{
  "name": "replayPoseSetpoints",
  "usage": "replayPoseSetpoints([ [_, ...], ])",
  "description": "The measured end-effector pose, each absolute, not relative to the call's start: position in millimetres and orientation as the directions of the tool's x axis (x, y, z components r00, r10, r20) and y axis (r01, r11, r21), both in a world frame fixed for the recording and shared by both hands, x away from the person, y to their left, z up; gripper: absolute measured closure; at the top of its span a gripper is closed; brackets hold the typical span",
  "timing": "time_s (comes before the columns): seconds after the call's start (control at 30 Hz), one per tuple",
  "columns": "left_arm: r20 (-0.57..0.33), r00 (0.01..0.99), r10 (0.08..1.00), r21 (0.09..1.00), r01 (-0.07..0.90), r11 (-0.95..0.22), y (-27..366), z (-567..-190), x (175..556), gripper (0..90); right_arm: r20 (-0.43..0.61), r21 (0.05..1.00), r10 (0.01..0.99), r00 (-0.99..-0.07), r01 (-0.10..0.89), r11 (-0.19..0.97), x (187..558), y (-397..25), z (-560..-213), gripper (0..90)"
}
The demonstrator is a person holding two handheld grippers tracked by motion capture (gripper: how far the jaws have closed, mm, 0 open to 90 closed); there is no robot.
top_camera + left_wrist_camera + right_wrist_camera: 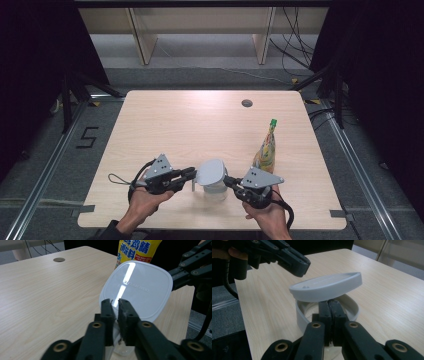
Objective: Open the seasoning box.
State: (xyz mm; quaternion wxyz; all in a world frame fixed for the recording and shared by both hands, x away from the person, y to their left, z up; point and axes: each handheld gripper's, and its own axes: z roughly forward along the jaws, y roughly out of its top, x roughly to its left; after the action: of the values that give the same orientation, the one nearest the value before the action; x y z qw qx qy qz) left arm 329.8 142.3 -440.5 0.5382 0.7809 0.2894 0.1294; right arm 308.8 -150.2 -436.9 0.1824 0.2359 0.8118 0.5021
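Two grippers meet at the near edge of the table [165,125], w/ a small white tub [216,189] between them. We see the left gripper [194,174] coming in from the left, the right gripper [226,182] from the right, each held in a hand.

The lid [211,171] is tilted, raised off the tub on one side. In the left gripper view the left gripper [114,305] has its jaws clenched on the near edge of the lid [140,287], which slants up away from the camera. The pouch [137,250] w/ yellow printed front stands just behind it.

In the right gripper view the right gripper [329,305] has its jaws pressed together at the tub [300,315] wall, just under the lid [327,286]. They look clamped on the rim, though the contact pt is partly hidden by the lid. The lid hangs above the open tub, apart from the rim on the near side.

On the table, the pouch [265,150] w/ green cap stands upright just right of and beyond the tub, near the right gripper. A dark round hole [246,103] sits far on the table, well apart from everything.
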Motion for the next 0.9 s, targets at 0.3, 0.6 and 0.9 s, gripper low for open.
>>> replayPoseSetpoints([
  [0.3,-0.104,0.800,0.592,0.878,0.353,-0.324,164,-462,308,41.3,-0.092,0.902,0.553,-0.828,0.165,0.398,309,-135,-430,89.7],
  [0.6,-0.129,0.771,0.623,0.850,0.410,-0.331,183,-479,297,33.6,-0.123,0.908,0.530,-0.839,0.120,0.401,305,-121,-420,89.8],
  [0.9,-0.134,0.753,0.644,0.827,0.444,-0.346,196,-489,291,31.7,-0.145,0.907,0.508,-0.849,0.091,0.412,302,-107,-416,89.7],
])
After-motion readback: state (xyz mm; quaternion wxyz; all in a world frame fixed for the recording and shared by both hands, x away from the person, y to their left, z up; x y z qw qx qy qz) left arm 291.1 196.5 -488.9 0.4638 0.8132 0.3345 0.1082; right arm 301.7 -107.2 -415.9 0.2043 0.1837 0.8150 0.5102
